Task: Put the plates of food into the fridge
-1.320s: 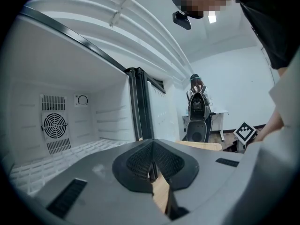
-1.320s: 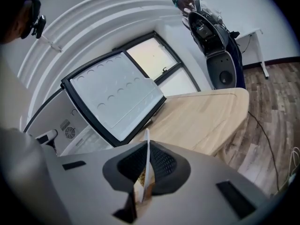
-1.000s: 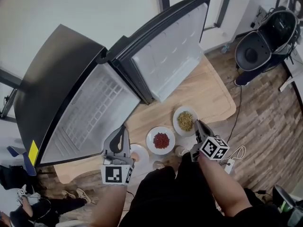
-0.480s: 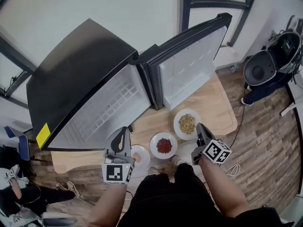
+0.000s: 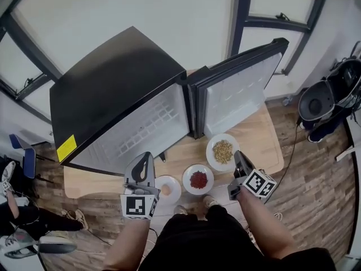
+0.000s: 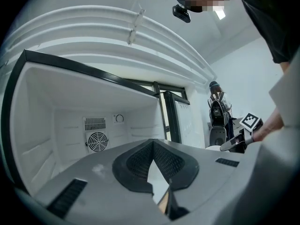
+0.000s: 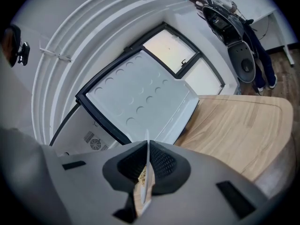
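Before the open fridge door (image 5: 237, 97) | right gripper (image 5: 237, 153) jaws pinch rim of yellow-food plate (image 5: 223, 136), plate to their left | fridge cavity (image 5: 141, 124) lies further left | left gripper (image 5: 147, 156) jaws pressed together, empty, nearer it

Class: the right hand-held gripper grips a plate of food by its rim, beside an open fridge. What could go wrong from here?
First, the right hand-held gripper pinches the plate of yellow food at one rim only, so it may tilt and spill. Second, the plate could clip the open fridge door on the way in.
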Demonstrator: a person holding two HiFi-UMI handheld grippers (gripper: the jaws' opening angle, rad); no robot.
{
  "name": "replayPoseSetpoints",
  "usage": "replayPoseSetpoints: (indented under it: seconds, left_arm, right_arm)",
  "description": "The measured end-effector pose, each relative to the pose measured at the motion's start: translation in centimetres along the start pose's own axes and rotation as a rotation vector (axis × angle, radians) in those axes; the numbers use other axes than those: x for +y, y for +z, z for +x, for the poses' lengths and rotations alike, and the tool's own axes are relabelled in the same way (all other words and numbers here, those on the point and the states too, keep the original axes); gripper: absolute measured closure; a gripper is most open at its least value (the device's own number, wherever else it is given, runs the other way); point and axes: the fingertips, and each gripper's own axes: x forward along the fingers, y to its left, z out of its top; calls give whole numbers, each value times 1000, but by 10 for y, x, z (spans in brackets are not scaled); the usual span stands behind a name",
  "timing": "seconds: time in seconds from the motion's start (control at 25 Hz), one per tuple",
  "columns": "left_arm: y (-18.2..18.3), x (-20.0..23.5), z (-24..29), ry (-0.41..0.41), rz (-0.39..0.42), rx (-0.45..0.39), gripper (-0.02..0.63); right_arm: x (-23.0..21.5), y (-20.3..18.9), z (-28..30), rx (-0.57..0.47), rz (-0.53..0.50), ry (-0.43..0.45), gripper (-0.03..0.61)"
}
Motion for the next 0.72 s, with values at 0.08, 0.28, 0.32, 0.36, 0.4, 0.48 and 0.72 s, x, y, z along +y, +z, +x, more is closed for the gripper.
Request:
replayPoseSetpoints:
  seconds: [0.08,0.28,0.32,0.36,0.4,0.48,0.72]
  left_arm:
    - [4,2,-4,16,1,-6,609]
    - [10,6,-17,54,1,-17,610]
    - [11,8,-20,64,1,-19,609]
    - [12,9,-22,73,1,-22,609]
    - [14,11,-25,82,2,-25,609]
    - [16,14,-31,99,4,-29,609]
    - [20,25,-51,159,7,-38,609]
  right_arm:
    - [9,2,2,6,-5,20,546]
    - [30,2,5,25,-13,65,546]
    - [32,1,6,31,-10,73,546]
    - [35,0,6,34,-8,81,546]
    - [39,0,6,37,-7,88,546]
    - [47,0,6,44,-3,105,546]
    - [73,-2,15,68,-25,167,546]
